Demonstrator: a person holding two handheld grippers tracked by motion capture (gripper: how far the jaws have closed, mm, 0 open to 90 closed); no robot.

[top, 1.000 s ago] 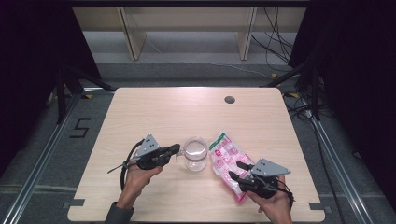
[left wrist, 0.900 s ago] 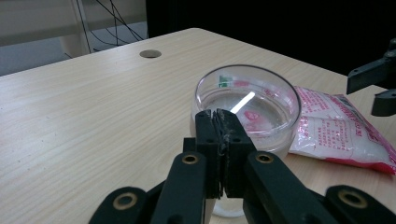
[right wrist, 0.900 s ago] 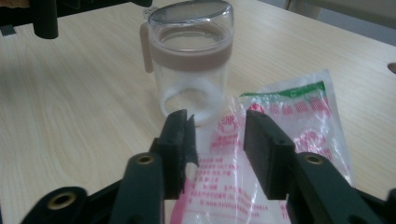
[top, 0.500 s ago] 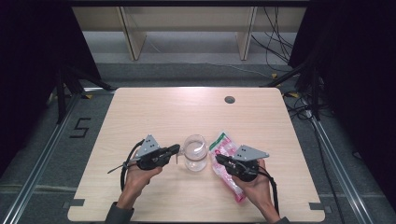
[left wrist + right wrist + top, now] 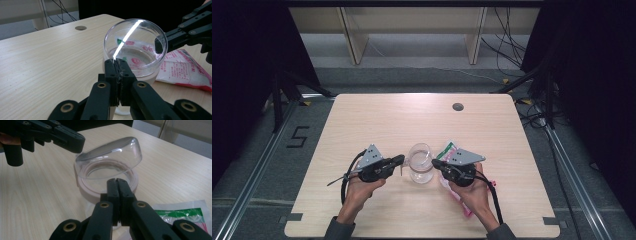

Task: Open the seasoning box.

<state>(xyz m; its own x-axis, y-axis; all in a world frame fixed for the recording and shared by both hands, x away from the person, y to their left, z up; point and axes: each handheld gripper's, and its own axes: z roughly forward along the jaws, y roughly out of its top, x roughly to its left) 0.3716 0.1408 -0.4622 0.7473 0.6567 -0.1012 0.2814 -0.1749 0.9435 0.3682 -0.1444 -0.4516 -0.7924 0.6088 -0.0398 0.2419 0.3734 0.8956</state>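
A clear glass jar with a pale collar stands at the table's front middle. Its clear domed lid sits tilted over the mouth. My left gripper comes in from the jar's left; in the left gripper view its jaws are shut on the lid's near edge. My right gripper is at the jar's right, its jaws closed, tips against the rim with nothing visible between them. A pink and white packet lies behind the jar, under the right hand.
The wooden table has a round cable hole at the back right. Bare tabletop stretches behind and to the left of the jar. Beyond the far edge stand shelf legs and floor cables.
My right gripper has moved left off the packet, up to the jar's right side. The left gripper and the jar have stayed in place.
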